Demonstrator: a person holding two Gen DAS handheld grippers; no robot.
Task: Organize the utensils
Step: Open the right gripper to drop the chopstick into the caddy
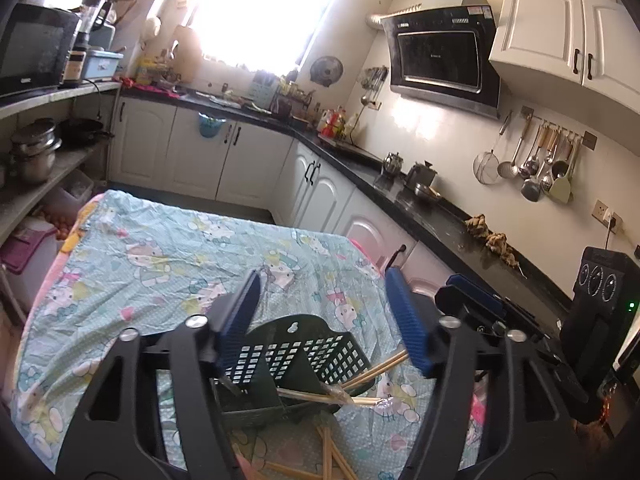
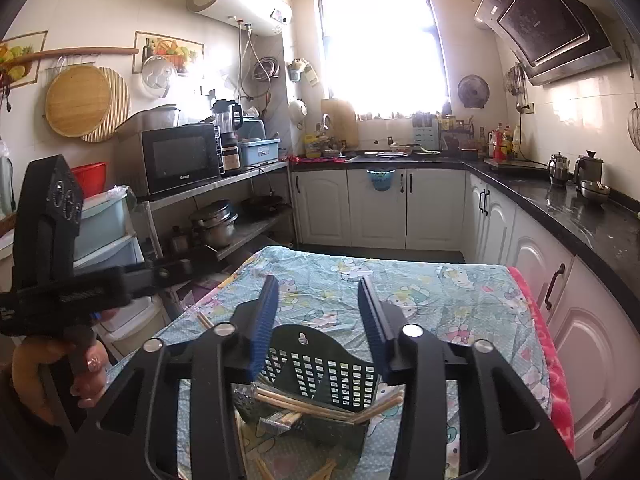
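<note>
A dark green perforated utensil basket [image 1: 304,352] [image 2: 320,372] stands on a table covered with a cartoon-print cloth [image 1: 160,264] [image 2: 440,292]. Several wooden chopsticks [image 1: 320,396] [image 2: 292,404] lie slanted inside it, with ends sticking over the rim. More chopsticks [image 1: 328,456] [image 2: 206,320] lie loose on the cloth. My left gripper [image 1: 323,280] hangs open just above and in front of the basket, its blue pads touching nothing. My right gripper [image 2: 318,282] is also open above the basket, its pads apart on either side of the basket's back plate.
A hand [image 2: 80,364] holds the left gripper's handle at the table's left side. White cabinets under a black counter [image 2: 580,216] run along the right. A shelf with a microwave [image 2: 180,160] and pots stands on the left. A pink cloth edges the table's right side [image 2: 552,360].
</note>
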